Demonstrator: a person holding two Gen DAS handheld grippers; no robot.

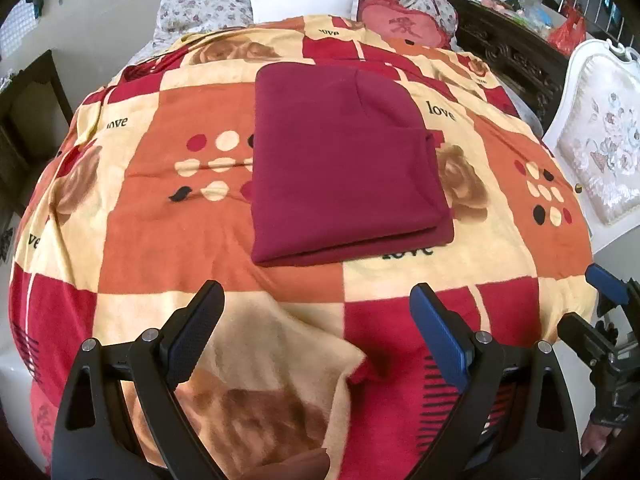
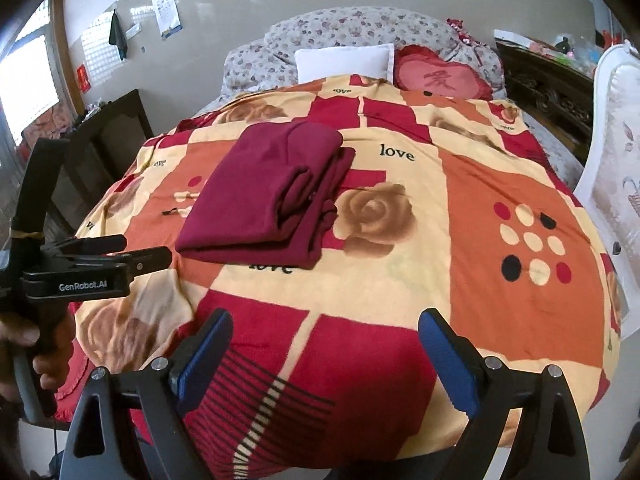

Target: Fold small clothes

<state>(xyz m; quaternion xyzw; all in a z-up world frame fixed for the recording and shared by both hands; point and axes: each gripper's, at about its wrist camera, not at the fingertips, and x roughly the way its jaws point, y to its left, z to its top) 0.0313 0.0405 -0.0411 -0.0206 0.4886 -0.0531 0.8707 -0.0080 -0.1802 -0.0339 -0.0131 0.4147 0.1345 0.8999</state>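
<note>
A dark red garment [image 1: 344, 164] lies folded into a flat rectangle on the patterned blanket [image 1: 160, 240]. It also shows in the right wrist view [image 2: 264, 200], with stacked folded layers along its right side. My left gripper [image 1: 318, 296] is open and empty, held above the blanket just short of the garment's near edge. My right gripper [image 2: 326, 320] is open and empty, nearer the foot of the bed and to the right of the garment. The left gripper also shows from the side in the right wrist view [image 2: 116, 256].
The blanket covers a bed with a white pillow [image 2: 344, 60] and a red heart cushion [image 2: 440, 76] at the head. A white upholstered chair [image 1: 600, 140] stands at the right. Dark wooden furniture [image 2: 108, 136] stands at the left.
</note>
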